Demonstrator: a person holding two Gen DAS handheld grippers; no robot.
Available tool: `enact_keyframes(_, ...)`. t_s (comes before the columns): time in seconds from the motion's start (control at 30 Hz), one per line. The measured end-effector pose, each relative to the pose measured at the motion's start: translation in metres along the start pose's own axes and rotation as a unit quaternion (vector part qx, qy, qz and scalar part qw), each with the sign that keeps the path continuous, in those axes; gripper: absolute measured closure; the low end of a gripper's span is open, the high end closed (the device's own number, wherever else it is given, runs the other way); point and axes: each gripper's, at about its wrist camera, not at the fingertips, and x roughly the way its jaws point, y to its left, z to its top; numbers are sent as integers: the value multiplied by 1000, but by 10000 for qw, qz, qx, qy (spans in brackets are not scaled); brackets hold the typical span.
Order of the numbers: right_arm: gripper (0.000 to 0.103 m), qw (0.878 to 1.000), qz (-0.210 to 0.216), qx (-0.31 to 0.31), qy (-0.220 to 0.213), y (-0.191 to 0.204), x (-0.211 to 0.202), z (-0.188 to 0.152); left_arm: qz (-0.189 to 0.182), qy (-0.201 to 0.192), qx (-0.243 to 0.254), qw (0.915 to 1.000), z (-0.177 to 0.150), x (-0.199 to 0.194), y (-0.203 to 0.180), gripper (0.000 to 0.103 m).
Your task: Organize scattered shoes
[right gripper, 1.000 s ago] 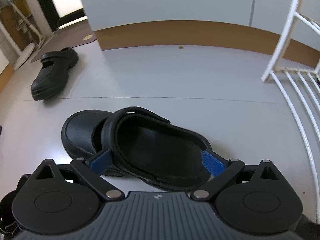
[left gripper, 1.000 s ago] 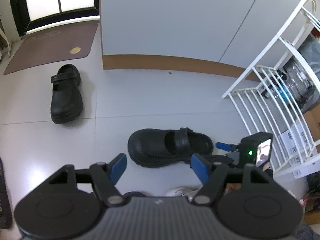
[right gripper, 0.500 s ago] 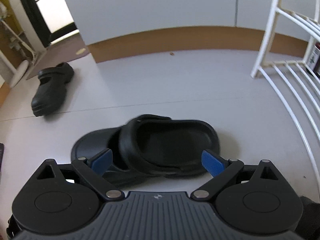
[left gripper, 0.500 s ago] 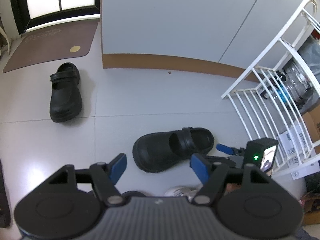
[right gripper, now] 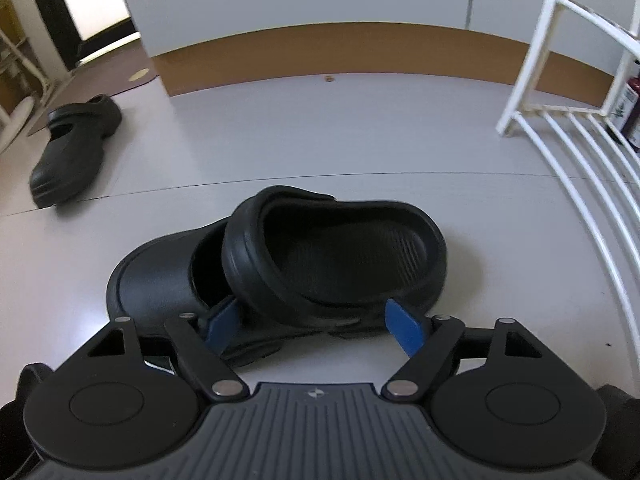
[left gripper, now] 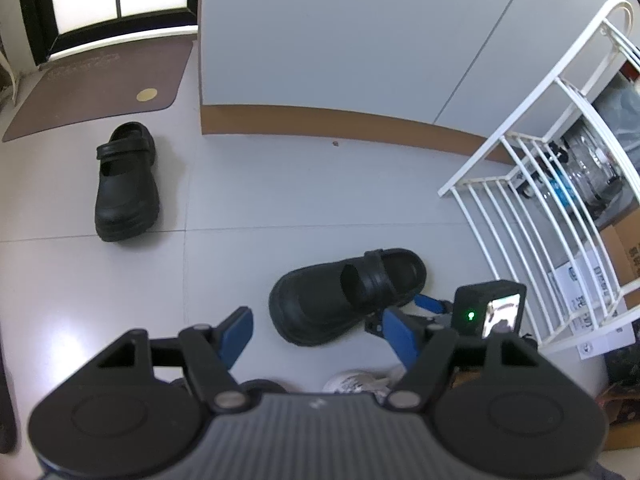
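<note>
While the left hand-held gripper [left gripper: 316,332] hovers above the floor [left gripper: 280,216] with its blue fingers spread wide and nothing between them, the right hand-held gripper [right gripper: 310,320] sits low at the heel of the near shoe [right gripper: 288,256], its fingers also spread, one on each side of the heel; whether the pads press the shoe or only flank it cannot be told. In the left wrist view the near shoe [left gripper: 348,292] lies on the pale tiles with its toe toward the lower left and its strap across the opening, and the right hand-held gripper [left gripper: 432,312], with a lit green light on its body, is just beside the heel end. The far shoe [left gripper: 126,184], a black match, rests well apart to the upper left, near a brown mat [left gripper: 100,96] by the door. In the right wrist view the far shoe [right gripper: 72,156] shows at the left edge. A white rack [left gripper: 552,184] stands to the right of the near shoe, and a grey cabinet [left gripper: 340,40] with a brown base rises behind.
</note>
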Motion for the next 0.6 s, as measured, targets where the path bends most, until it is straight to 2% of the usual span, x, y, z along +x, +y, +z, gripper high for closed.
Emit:
enact_keyframes(0.1,21,9992,18,398,62,-14,3,1,6,4,3,10000,0,0,-1,29)
enact_keyframes(0.13,22,9981,151,594,96,-19,5,1,7,5,4,10000,-1,0,-1,29)
enact_keyframes(0.23,41,9940,551,938,142,-30,12,3,9,-1,10,10000,0,0,-1,29)
enact_keyframes(0.27,50,9929,700,951,134,-31,13,2,11,-4,13,10000,0,0,-1,29)
enact_keyframes(0.33,52,9936,749,841,73,-30,13,2,12,8,15,10000,0,1,-1,29)
enact_keyframes(0.43,72,9940,848,697,-37,-35,8,0,10,12,25,10000,0,0,-1,29)
enact_keyframes(0.6,81,9970,677,320,-181,-39,2,2,11,12,16,10000,1,1,-1,29)
